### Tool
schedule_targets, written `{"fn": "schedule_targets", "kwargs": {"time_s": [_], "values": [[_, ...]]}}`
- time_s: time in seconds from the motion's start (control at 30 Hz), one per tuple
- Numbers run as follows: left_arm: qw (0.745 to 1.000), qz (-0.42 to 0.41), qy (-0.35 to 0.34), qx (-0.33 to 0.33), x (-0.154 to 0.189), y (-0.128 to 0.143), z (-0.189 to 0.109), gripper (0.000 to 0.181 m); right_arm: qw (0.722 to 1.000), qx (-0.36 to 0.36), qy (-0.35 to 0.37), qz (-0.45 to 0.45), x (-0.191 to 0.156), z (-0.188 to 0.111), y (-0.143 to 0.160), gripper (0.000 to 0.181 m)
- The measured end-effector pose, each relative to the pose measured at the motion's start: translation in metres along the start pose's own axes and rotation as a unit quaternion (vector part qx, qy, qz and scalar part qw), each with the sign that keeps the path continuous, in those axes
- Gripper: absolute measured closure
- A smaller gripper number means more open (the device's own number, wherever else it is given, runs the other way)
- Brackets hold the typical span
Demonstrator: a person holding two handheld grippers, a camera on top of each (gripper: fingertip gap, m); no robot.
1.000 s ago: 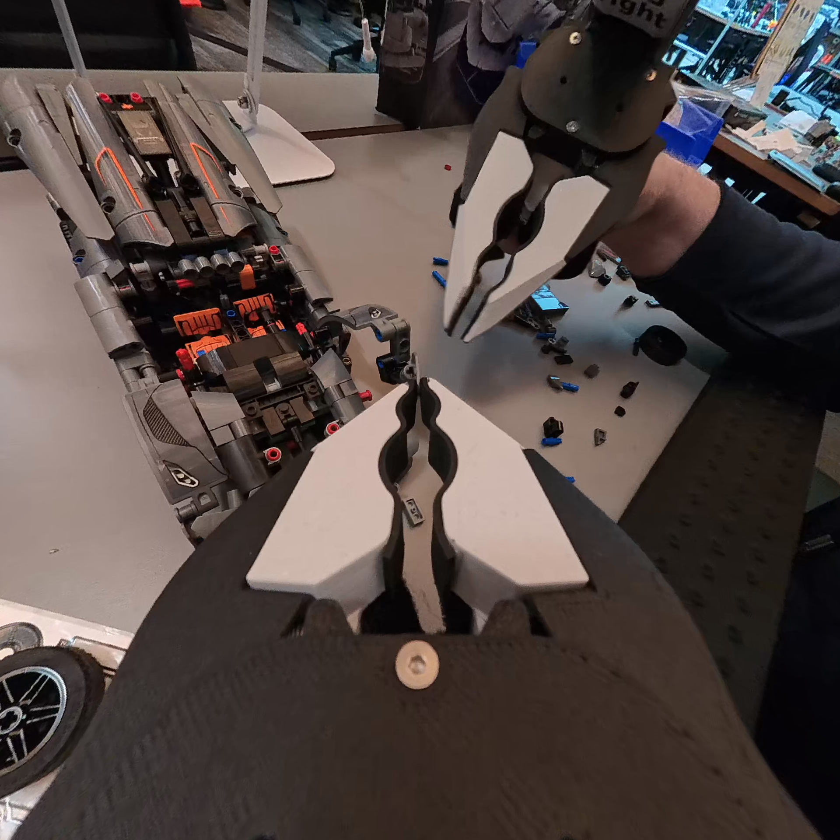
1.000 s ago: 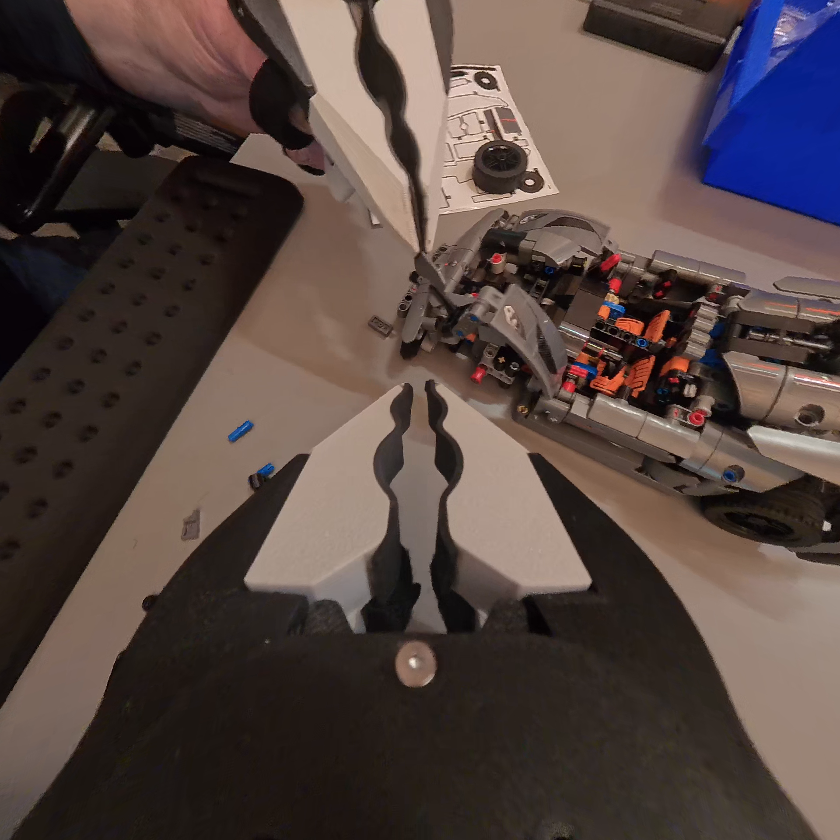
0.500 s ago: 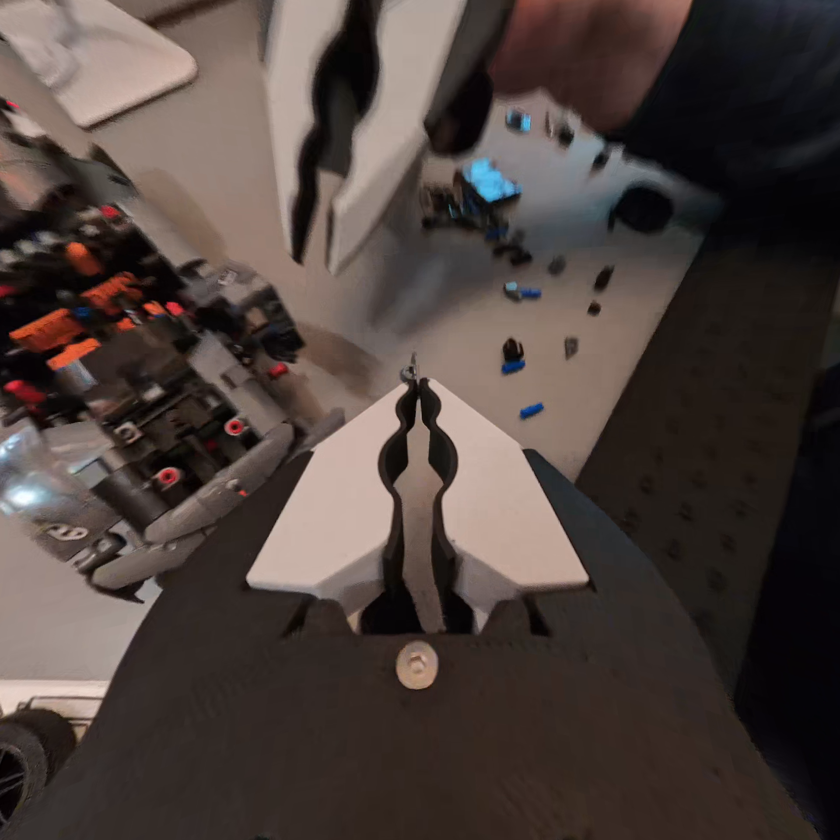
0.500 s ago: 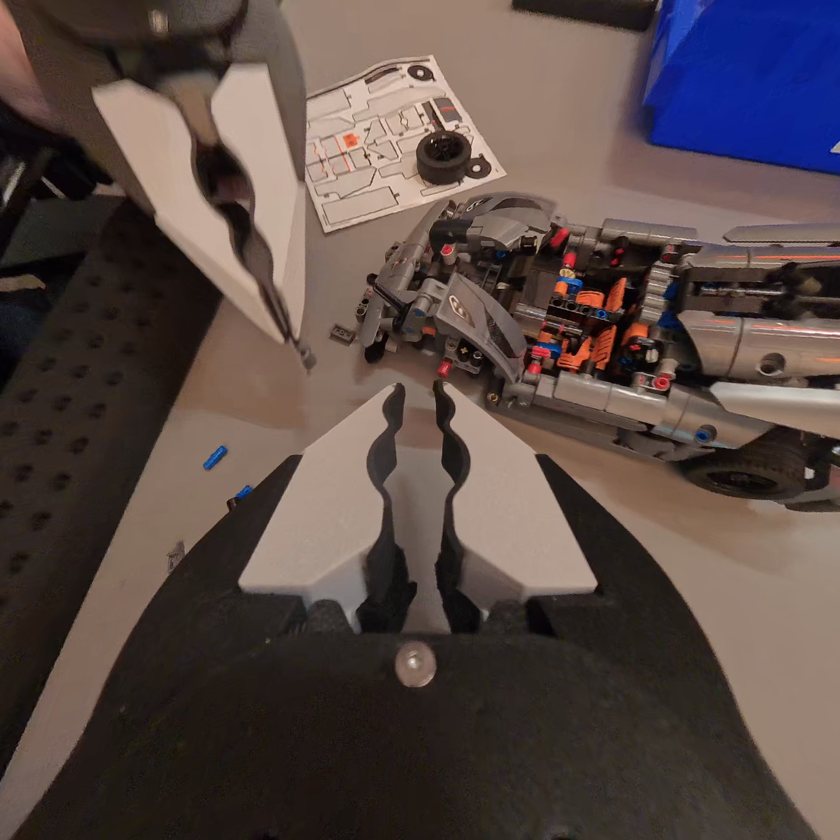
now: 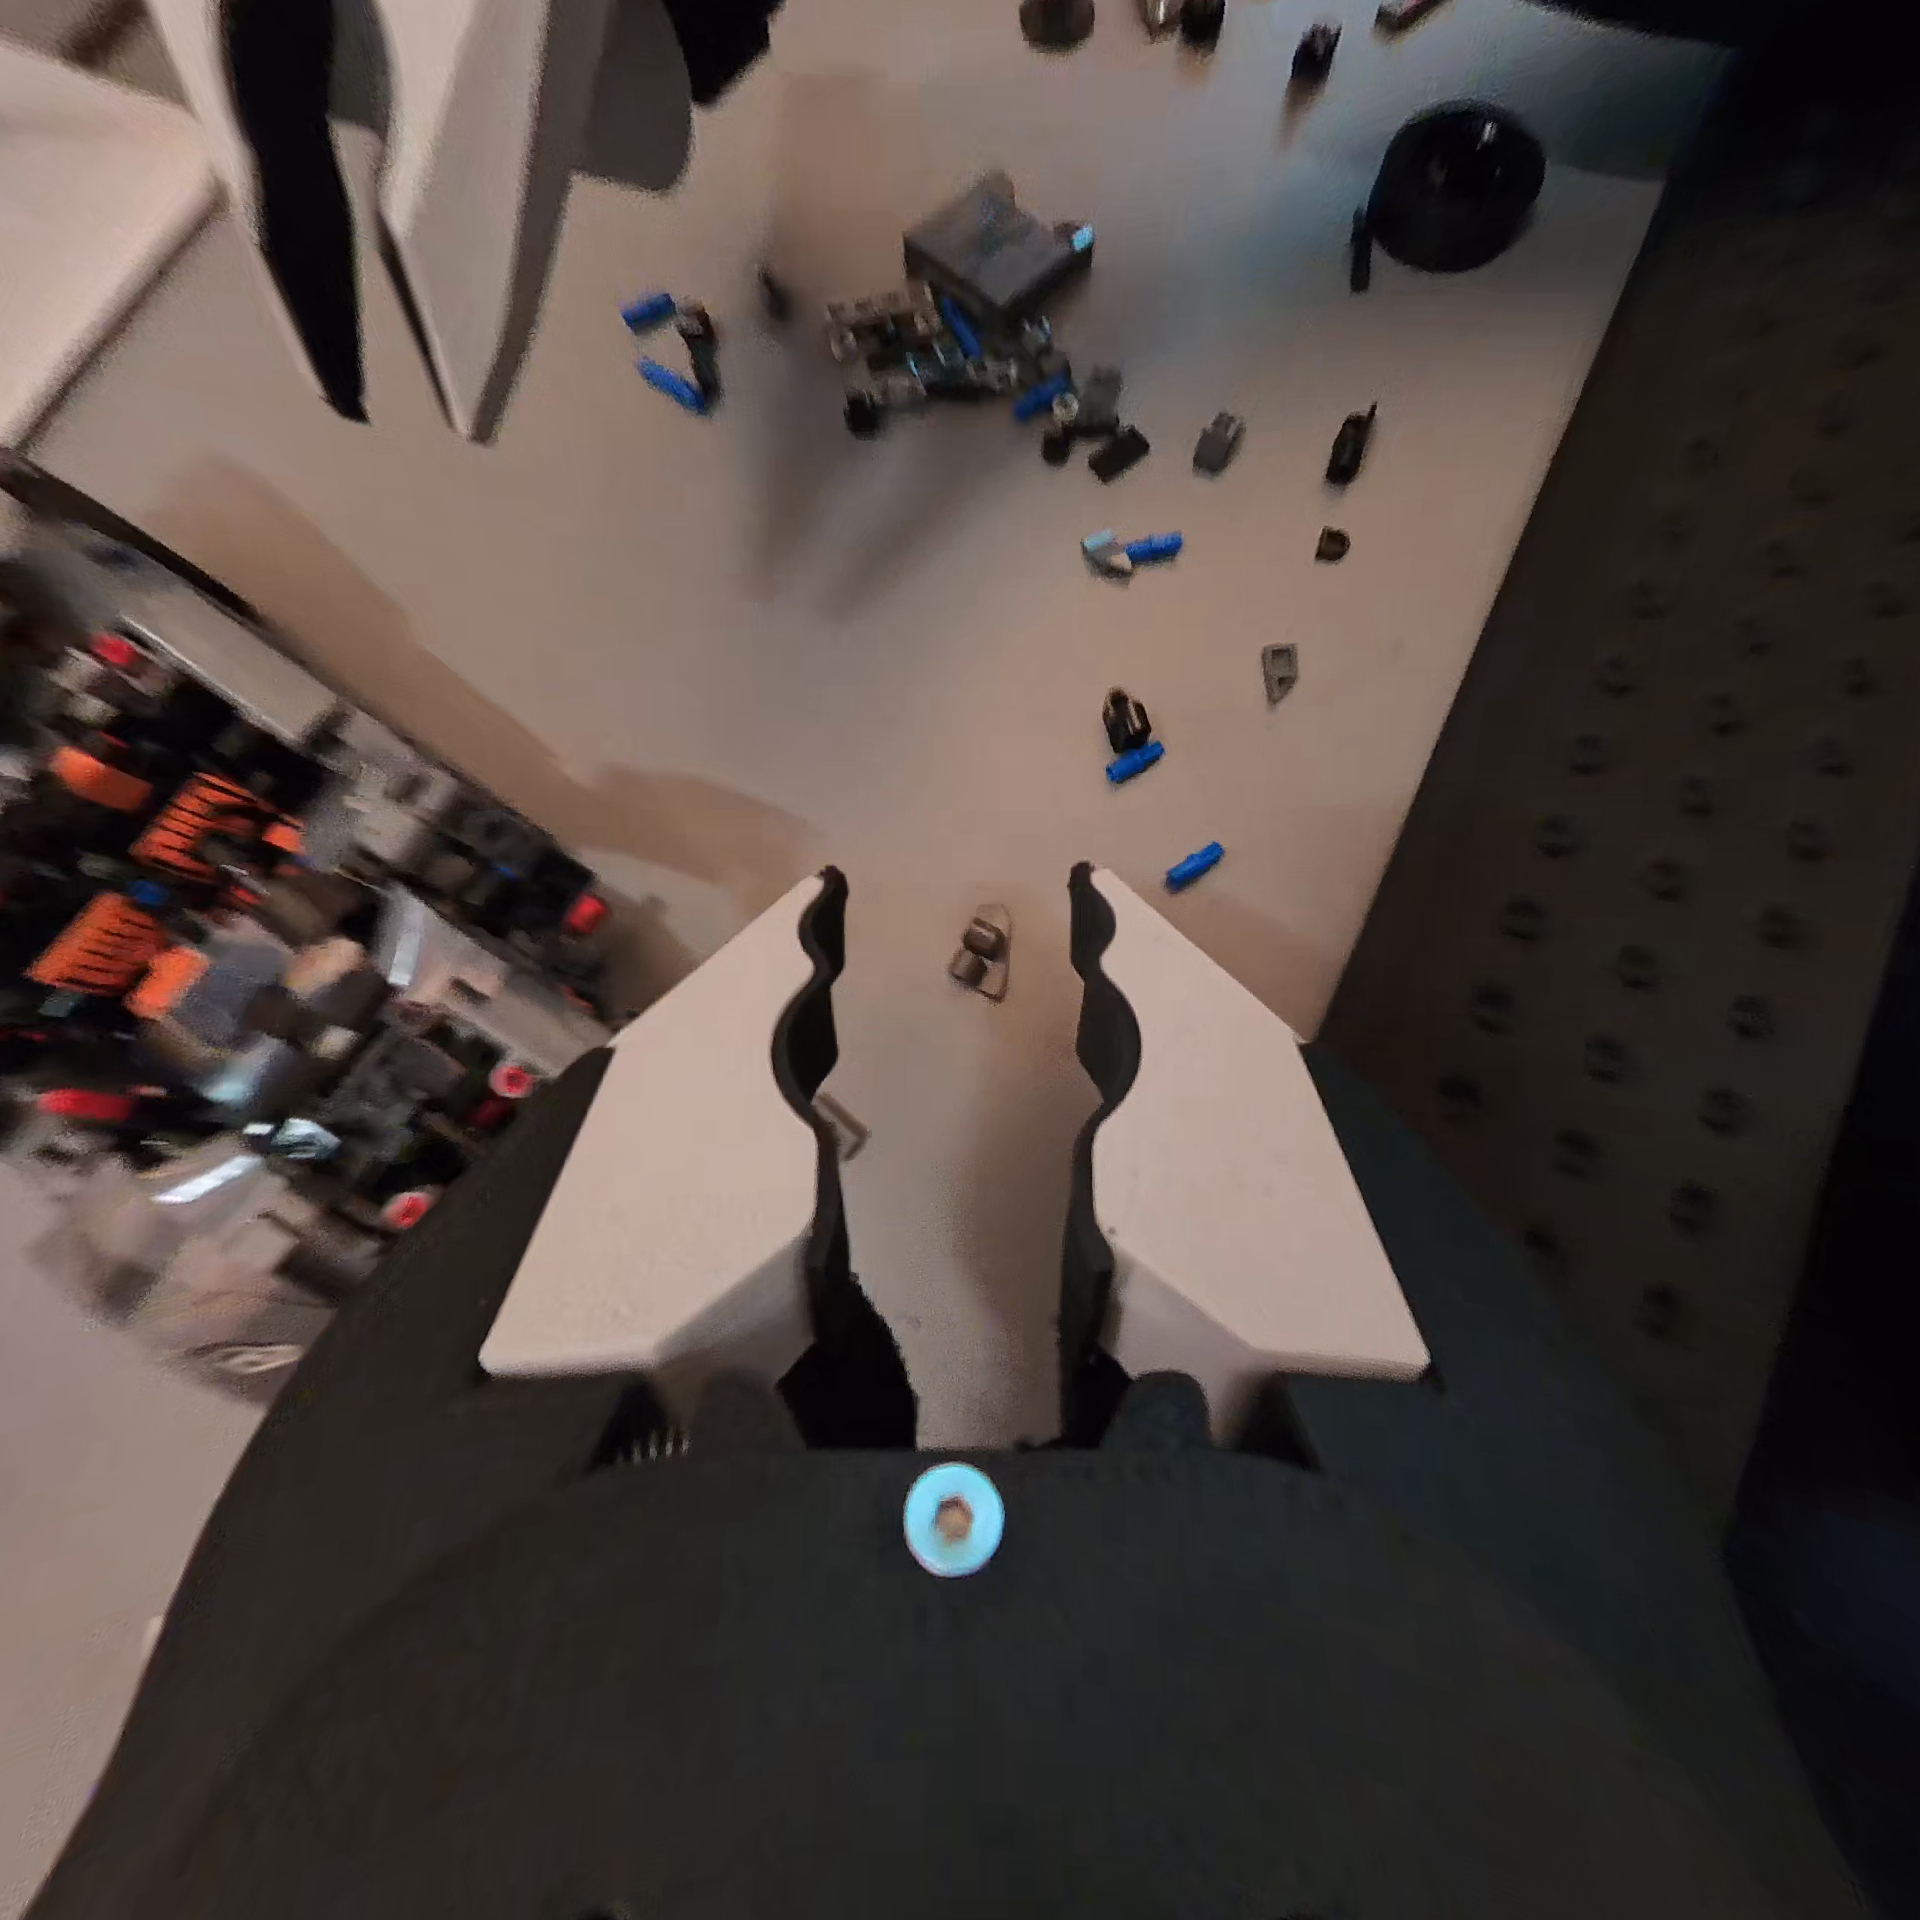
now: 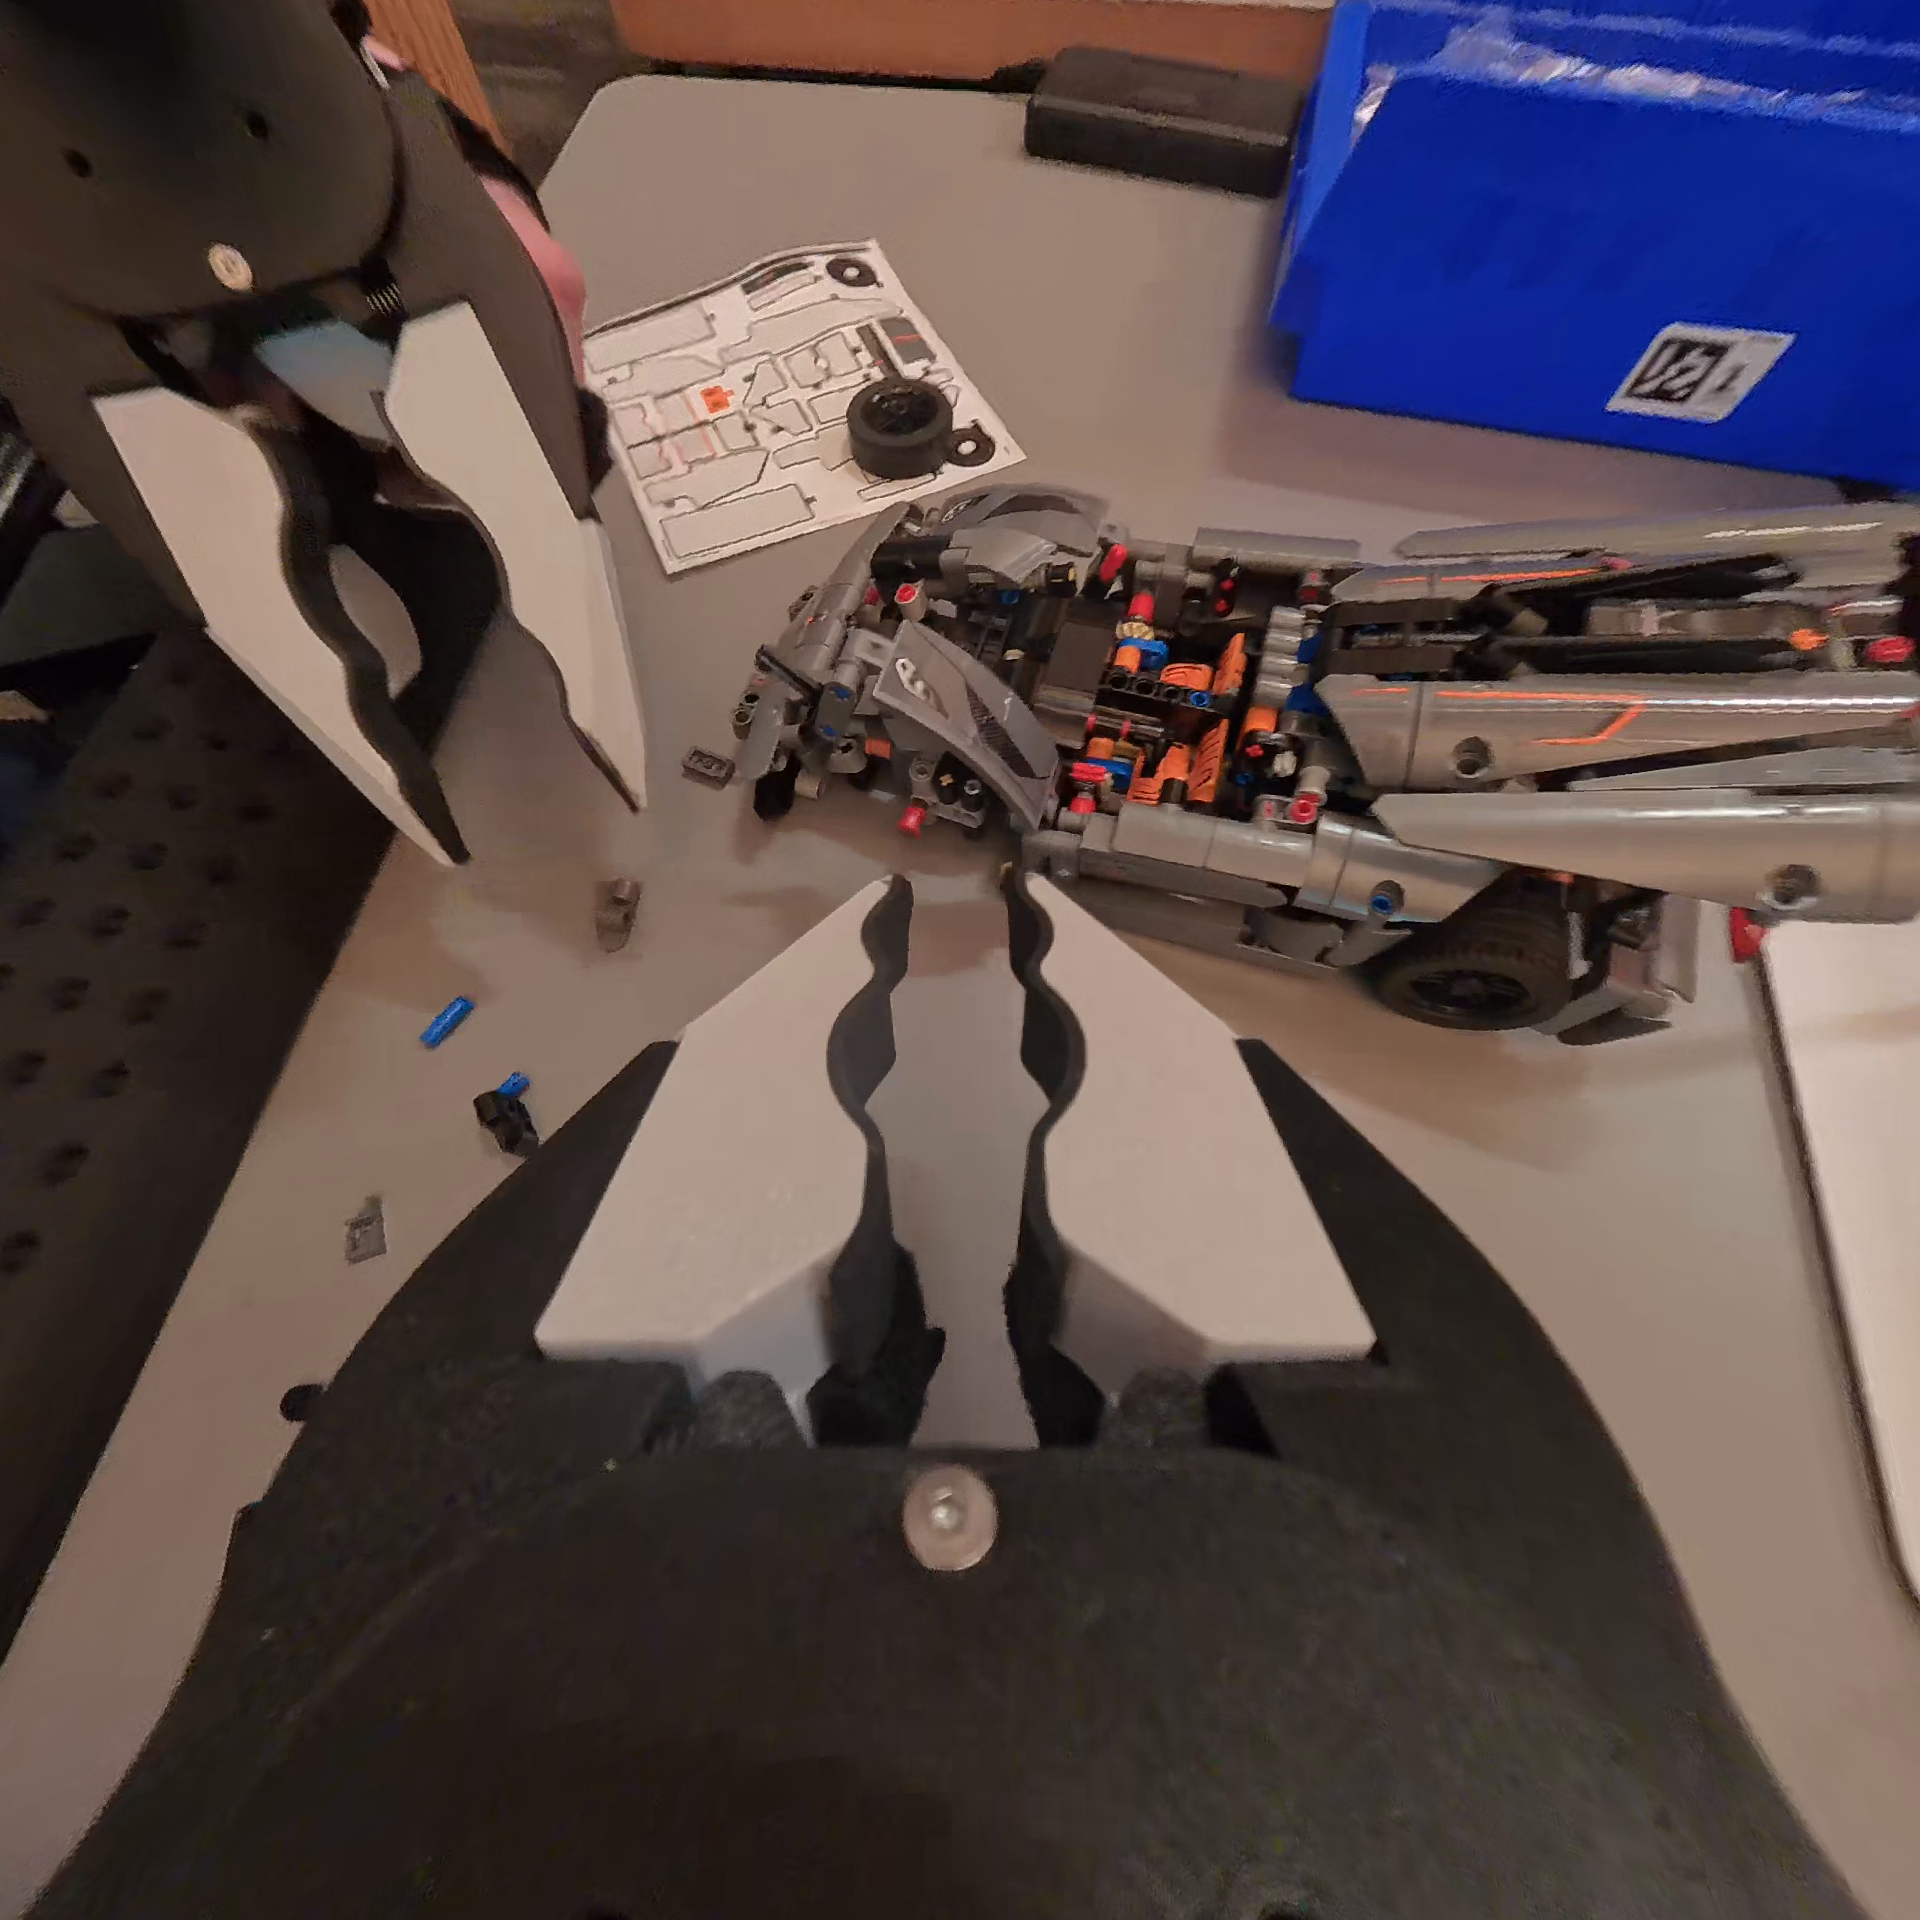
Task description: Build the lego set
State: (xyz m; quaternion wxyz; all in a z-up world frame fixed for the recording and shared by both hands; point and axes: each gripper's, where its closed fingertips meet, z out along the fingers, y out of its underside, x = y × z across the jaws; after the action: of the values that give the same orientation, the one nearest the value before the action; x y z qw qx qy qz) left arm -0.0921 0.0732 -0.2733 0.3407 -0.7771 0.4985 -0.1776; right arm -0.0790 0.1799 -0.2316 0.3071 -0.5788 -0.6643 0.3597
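Car body [image 6: 1351,727] mostly built, but loose wheel [image 6: 894,431], blue pins [image 5: 1148,764] and small grey piece [image 5: 980,951] lie unused on bench [image 6: 1195,1195]; left gripper [image 5: 954,883] jaws wide, right gripper [image 6: 951,883] jaws narrow, both empty.

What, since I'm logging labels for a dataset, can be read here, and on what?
White label on the blue bin: bold dark characters, legible, but I don't transcribe writing.
Printed sheet under the loose wheel: mostly outlines; any print too small to read.
Grey panel on the lego car: pale marking, too small to read.
Left wrist view: nothing written.
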Motion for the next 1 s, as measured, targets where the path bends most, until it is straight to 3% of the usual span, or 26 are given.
{"fn": "schedule_targets", "kwargs": {"time_s": [0.13, 0.23, 0.43, 0.53, 0.6, 0.67, 0.77, 0.87, 1.0], "values": [[0.995, 0.030, -0.083, 0.040, -0.052, -0.034, -0.036, 0.131, 0.998, 0.022, 0.055, -0.006, 0.018, -0.021, -0.011, 0.156], [0.986, 0.035, -0.149, 0.064, -0.117, -0.057, -0.063, 0.131, 0.992, 0.026, 0.122, -0.010, 0.042, -0.040, -0.013, 0.151], [0.962, 0.044, -0.248, 0.110, -0.301, -0.105, -0.093, 0.123, 0.972, 0.014, 0.233, -0.008, 0.113, -0.074, -0.033, 0.146], [0.947, -0.004, -0.298, 0.121, -0.393, -0.108, -0.102, 0.121, 0.952, 0.014, 0.306, 0.012, 0.163, -0.102, -0.048, 0.139], [0.940, -0.093, -0.301, 0.132, -0.442, -0.094, -0.104, 0.107, 0.944, 0.049, 0.323, 0.043, 0.182, -0.119, -0.064, 0.127], [0.931, -0.170, -0.273, 0.171, -0.468, -0.089, -0.106, 0.100, 0.935, 0.066, 0.345, 0.049, 0.195, -0.133, -0.076, 0.118], [0.911, -0.246, -0.259, 0.206, -0.502, -0.081, -0.110, 0.087, 0.909, -0.017, 0.416, -0.028, 0.213, -0.139, -0.069, 0.116], [0.895, -0.334, -0.172, 0.240, -0.516, -0.083, -0.099, 0.082, 0.883, -0.102, 0.441, -0.123, 0.221, -0.117, -0.054, 0.117], [0.881, -0.374, -0.129, 0.258, -0.530, -0.081, -0.087, 0.078, 0.803, -0.245, 0.475, -0.264, 0.236, -0.086, -0.028, 0.130]]}}
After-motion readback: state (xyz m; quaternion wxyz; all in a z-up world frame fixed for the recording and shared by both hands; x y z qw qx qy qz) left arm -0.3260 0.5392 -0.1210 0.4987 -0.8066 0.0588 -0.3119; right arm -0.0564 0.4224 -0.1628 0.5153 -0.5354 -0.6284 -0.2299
